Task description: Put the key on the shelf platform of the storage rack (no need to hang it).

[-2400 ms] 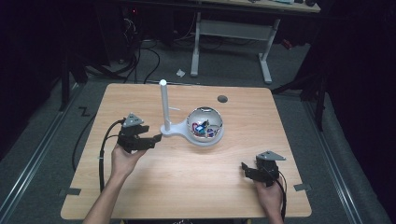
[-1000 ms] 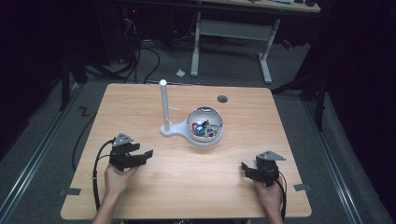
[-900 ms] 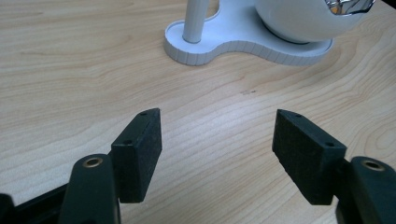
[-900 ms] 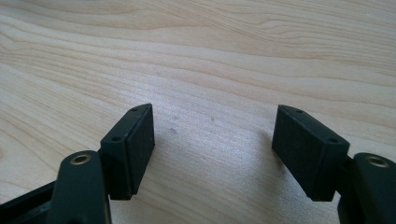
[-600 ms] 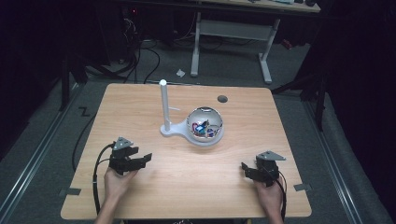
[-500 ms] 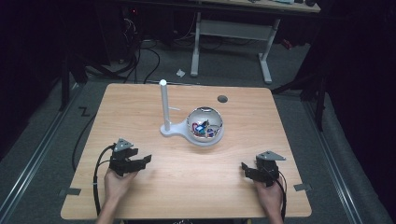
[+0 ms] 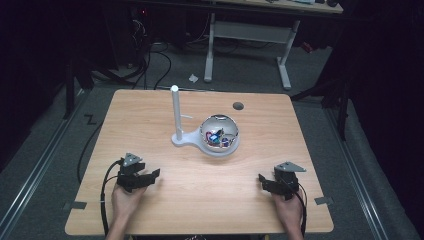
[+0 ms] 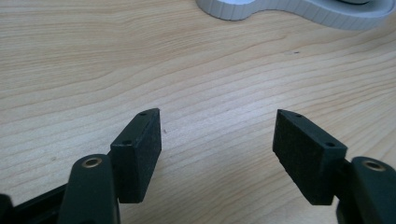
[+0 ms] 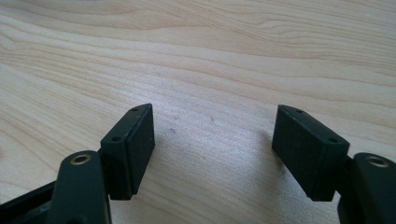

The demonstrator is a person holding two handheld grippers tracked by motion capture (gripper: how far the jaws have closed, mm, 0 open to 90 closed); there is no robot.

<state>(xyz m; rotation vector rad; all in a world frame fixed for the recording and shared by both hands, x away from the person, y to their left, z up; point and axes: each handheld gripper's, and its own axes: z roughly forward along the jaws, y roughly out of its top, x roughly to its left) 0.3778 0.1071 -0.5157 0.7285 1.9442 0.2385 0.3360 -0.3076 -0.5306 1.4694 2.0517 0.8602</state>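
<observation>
A shiny round bowl with small coloured pieces in it sits near the middle of the wooden table, joined to a white base with an upright white post. My left gripper rests low over the near left of the table, open, nothing between its jaws. In the left gripper view the gripper looks at bare wood, with the white base at the top edge. My right gripper sits at the near right, open and empty. The right gripper view shows its jaws over bare wood.
A small dark round hole marks the table's far right part. Cables trail from both grippers over the near edge. Beyond the table stand a desk frame and floor cables. Bare wood lies between the two grippers.
My left gripper has pulled back from beside the post base toward the near left of the table and sunk lower. The right gripper has stayed where it was.
</observation>
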